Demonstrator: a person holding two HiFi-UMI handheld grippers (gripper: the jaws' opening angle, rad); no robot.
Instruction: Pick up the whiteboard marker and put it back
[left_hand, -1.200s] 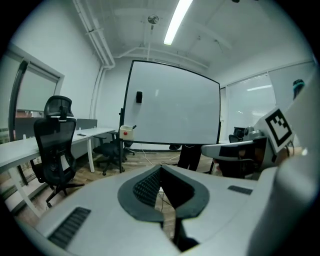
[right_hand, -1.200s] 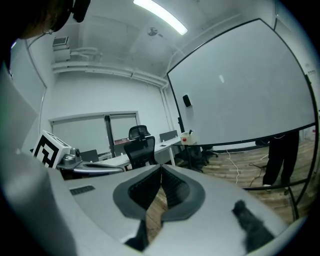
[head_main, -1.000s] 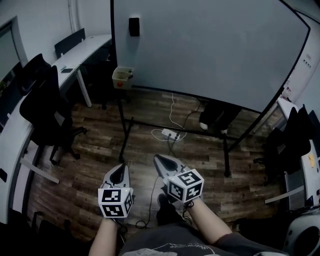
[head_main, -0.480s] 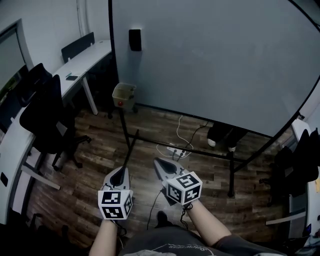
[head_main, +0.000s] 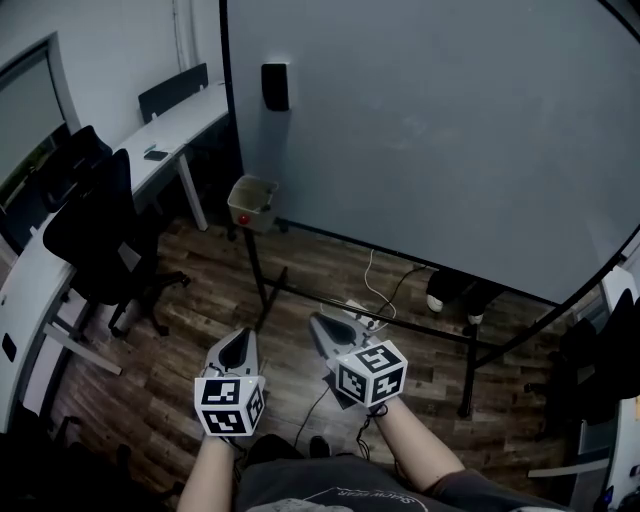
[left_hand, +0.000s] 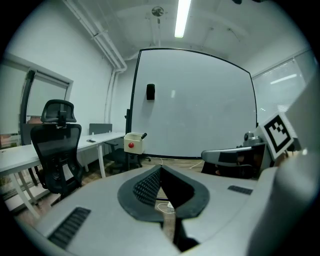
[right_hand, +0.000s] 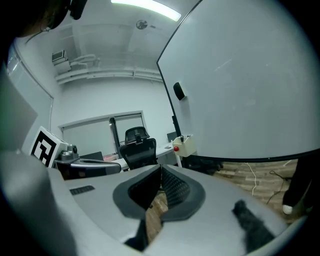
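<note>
1. Whiteboard marker (left_hand: 143, 135): standing in the beige holder box (left_hand: 133, 143) at the lower left corner of the whiteboard (left_hand: 200, 100), dark end poking out on a slant.
2. Well ahead of both grippers, across the wooden floor (head_main: 200, 330), a little left of straight on.
3. Nearer to the left gripper (head_main: 240, 338) and better lined up with it; further aside from the right gripper (head_main: 318, 322).
4. Both pairs of jaws pressed together, empty; probably to be opened, then closed across the slanted shaft.
</note>
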